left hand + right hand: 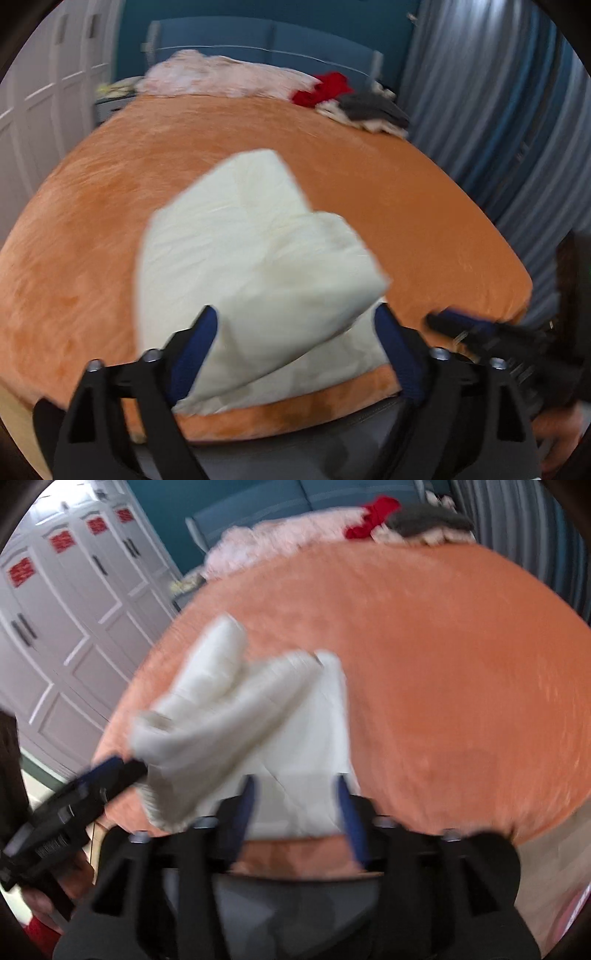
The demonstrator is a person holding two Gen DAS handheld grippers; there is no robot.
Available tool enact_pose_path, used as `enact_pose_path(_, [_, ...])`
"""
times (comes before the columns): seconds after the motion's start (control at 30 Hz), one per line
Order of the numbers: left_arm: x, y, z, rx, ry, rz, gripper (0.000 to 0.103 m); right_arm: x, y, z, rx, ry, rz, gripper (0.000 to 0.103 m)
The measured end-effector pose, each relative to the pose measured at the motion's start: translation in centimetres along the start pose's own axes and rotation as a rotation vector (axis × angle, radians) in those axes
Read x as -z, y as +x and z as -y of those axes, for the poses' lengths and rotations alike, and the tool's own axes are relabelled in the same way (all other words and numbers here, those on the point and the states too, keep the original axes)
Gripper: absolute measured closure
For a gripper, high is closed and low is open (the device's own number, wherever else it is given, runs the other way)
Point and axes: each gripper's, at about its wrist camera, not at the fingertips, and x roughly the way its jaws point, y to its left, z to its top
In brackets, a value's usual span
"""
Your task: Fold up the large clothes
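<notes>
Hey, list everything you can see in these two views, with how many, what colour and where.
white garment: one, cream white, partly folded, near edge of the bed
bed cover: one, orange plush, over the whole bed
pink blanket: one, pale pink, bunched at the far end
red cloth: one, red, far right corner
grey and cream clothes: one pile, beside the red cloth
wardrobe: one, white panelled doors with red stickers, left of the bed
curtain: one, grey-blue, right of the bed
left tongs: one, black with blue pads, open over the garment
right tongs: one, black with blue pads, open over the garment
</notes>
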Motion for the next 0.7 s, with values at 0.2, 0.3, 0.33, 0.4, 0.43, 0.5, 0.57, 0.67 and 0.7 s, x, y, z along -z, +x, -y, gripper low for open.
enact_pose_path(0.2, [3.4,0.6,-5.3,-0.08,-0.095,-0.113,0.017,-2.5,0.2,-6.0,-0.08,-0.12,0.019,0.034])
enact_pose_path(0.3, [5.3,1.9,-7.0,-0.103,-0.13,-0.17,0.017,-3.5,1.9,-8.6,-0.059,-0.192,0.003,0.028])
enact_pose_path(0.33, [5.7,2.5,-7.3,-0.114,-0.133,-0.19,0.017,-3.6,2.3,-9.1,-0.039,-0.207,-0.01,0.029])
enact_pose_path(0.4, [6.1,3.2,-7.7,-0.106,-0.129,-0.201,0.017,-3.7,4.2,-9.5,-0.016,-0.212,-0.071,0.029])
enact_pose_path(0.43, [6.3,3.7,-7.7,-0.112,-0.119,-0.209,0.017,-3.5,4.8,-9.5,-0.014,-0.203,-0.095,0.029])
enact_pose_path(0.5, [6.3,4.4,-7.6,-0.106,-0.099,-0.212,0.017,-3.2,6.1,-9.2,-0.008,-0.195,-0.139,0.034])
enact_pose_path(0.57, [6.6,5.4,-7.5,-0.129,-0.078,-0.217,0.018,-2.9,6.8,-8.8,-0.023,-0.197,-0.181,0.066])
enact_pose_path(0.67, [7.1,6.3,-8.2,-0.159,-0.086,-0.233,0.028,-3.1,5.4,-7.4,-0.052,-0.16,-0.151,0.086])
enact_pose_path(0.7, [7.1,6.5,-8.5,-0.16,-0.096,-0.233,0.035,-3.2,4.2,-6.9,-0.043,-0.155,-0.12,0.088])
